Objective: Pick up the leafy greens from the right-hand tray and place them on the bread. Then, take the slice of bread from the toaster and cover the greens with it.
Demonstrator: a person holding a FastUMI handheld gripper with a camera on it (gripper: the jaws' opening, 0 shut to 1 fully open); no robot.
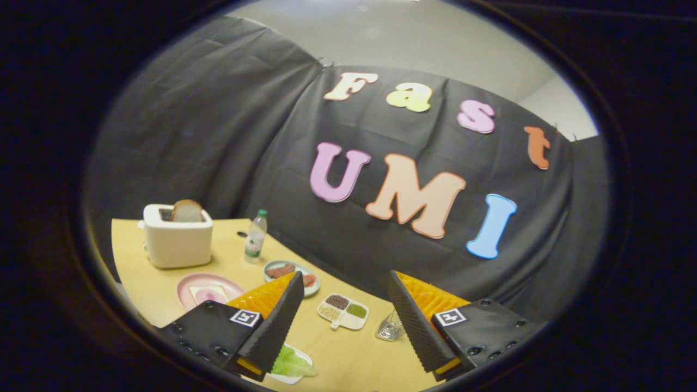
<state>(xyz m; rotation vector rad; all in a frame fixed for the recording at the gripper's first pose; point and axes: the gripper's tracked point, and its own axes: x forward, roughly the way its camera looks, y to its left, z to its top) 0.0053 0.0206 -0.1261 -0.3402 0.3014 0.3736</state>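
My gripper [343, 305] hangs wide open and empty above the table [136, 245]. The greens [291, 363] lie on their tray at my seven o'clock, beneath my left finger. The toaster [177, 237] keeps its bread slice [187, 211] upright at ten o'clock, ready for lifting; the plated bread [209, 294] sits nearer.

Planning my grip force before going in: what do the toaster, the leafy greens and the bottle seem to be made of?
Toaster: looks like smooth cream plastic, matte, with soft rounded corners. Leafy greens: pale green, ruffled; real or imitation, I cannot tell. Bottle: seemingly clear plastic, see-through body, green cap. The tongs are open, holding nothing.
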